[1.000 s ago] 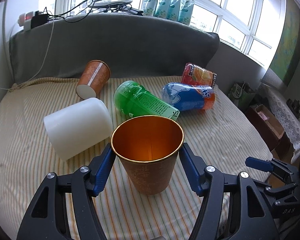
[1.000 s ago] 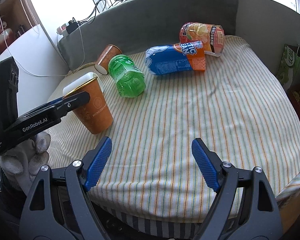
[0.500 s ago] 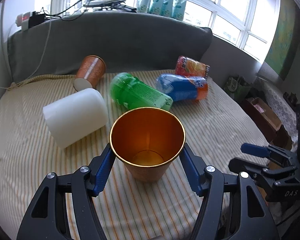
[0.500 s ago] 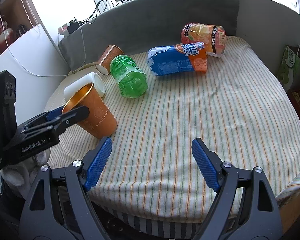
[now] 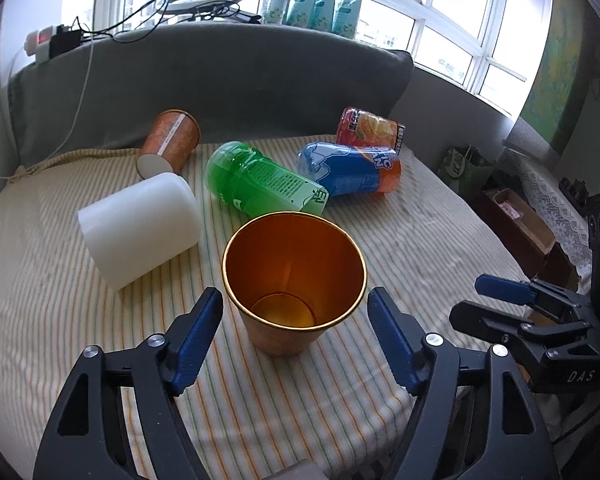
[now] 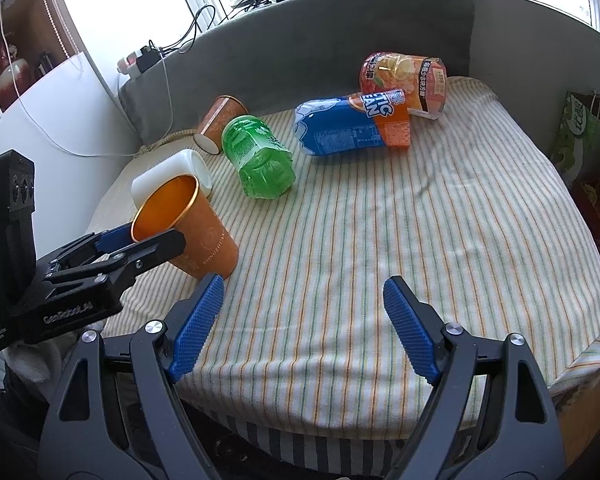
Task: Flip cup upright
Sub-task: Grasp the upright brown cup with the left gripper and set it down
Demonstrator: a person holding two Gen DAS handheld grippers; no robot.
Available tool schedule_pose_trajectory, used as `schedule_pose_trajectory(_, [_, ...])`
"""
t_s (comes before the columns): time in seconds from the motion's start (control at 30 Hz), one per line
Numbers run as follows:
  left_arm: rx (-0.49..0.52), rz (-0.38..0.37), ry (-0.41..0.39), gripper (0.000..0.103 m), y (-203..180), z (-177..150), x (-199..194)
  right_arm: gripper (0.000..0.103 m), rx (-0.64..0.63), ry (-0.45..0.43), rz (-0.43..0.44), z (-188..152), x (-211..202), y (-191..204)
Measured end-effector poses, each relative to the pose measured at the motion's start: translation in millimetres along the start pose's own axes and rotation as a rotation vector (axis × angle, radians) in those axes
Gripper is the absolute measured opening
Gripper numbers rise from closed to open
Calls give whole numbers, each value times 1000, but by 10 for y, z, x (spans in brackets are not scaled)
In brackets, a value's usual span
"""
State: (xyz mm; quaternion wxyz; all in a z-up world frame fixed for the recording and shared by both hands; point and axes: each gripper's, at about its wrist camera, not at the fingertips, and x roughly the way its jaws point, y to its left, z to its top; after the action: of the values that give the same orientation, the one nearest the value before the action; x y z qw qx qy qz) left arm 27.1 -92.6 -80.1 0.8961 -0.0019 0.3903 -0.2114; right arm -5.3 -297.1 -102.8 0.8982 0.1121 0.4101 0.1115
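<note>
Orange cup (image 5: 294, 276) stood mouth-up on the striped table (image 5: 412, 240), between the left gripper's (image 5: 295, 334) wide-spread fingers (image 5: 196, 336); right gripper's (image 6: 305, 326) fingers likewise wide, empty.

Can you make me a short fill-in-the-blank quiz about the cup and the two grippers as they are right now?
1. The orange cup stands mouth up on the ____ cloth.
2. The left gripper has its jaws ____ on either side of the cup.
3. The right gripper holds ____.
4. The green bottle lies on its ____.

Missing words: striped; open; nothing; side
</note>
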Motion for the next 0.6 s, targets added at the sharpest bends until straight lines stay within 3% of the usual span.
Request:
schedule_pose_trajectory(0.4, [-14,28,-4,79,84,-100,-132,85,-41,-44,-12,26,-76,146])
schedule_pose_trajectory(0.6, [-24,65,-44,79,160,-151,-313,87,-69,-86,-26,48,-126,235])
